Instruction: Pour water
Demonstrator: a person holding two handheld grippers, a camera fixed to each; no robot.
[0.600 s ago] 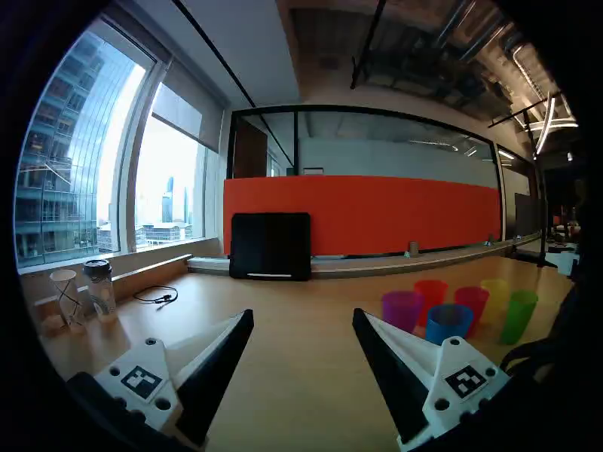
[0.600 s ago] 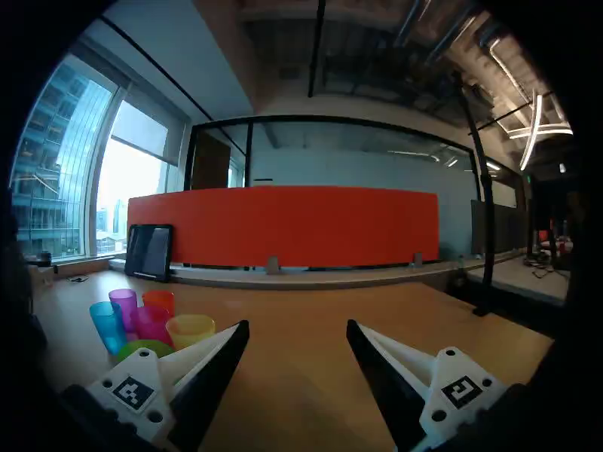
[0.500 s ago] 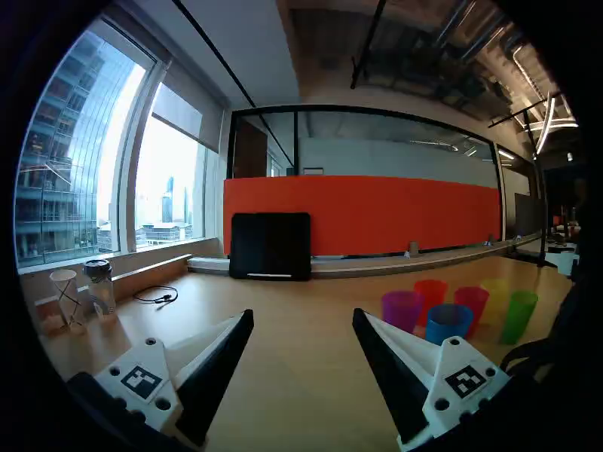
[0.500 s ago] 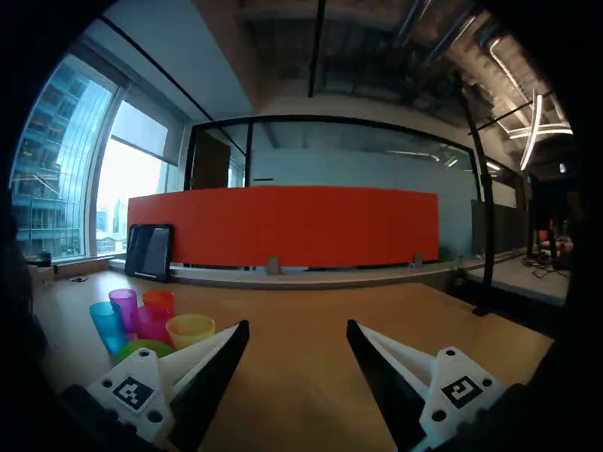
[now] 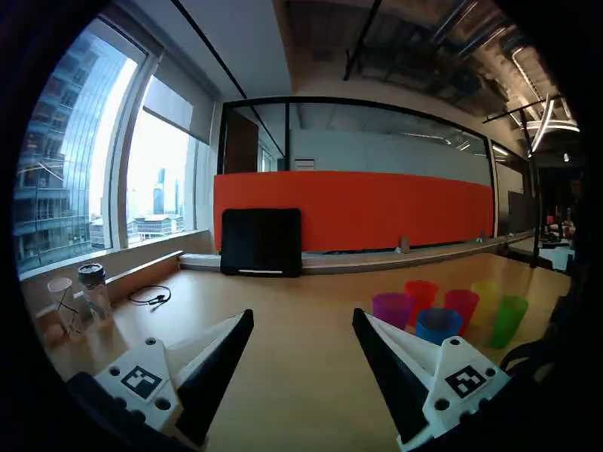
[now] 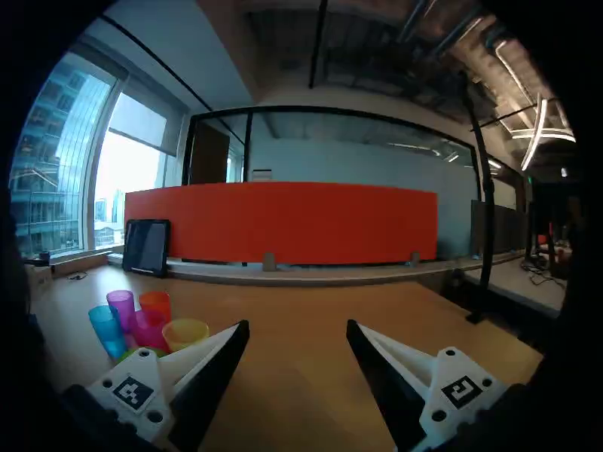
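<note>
Right, your purple plastic cup stands on the light wooden desk, ahead and to the right of your left gripper in the left gripper view. It is packed in with a red cup, a blue cup, a pink cup, a yellow cup and a green cup. In the right gripper view that same bunch sits low on the left, just beside one finger of your right gripper, and the green cup is mostly hidden behind that finger.

Both grippers have their fingers spread wide with nothing between them, over bare desk.

Far left in the left gripper view, a clear bottle with a dark lid stands by the window ledge, next to a clear tumbler. You cannot tell what either holds. A black cable lies nearby. At the back, a black flat screen leans before the long orange partition.
</note>
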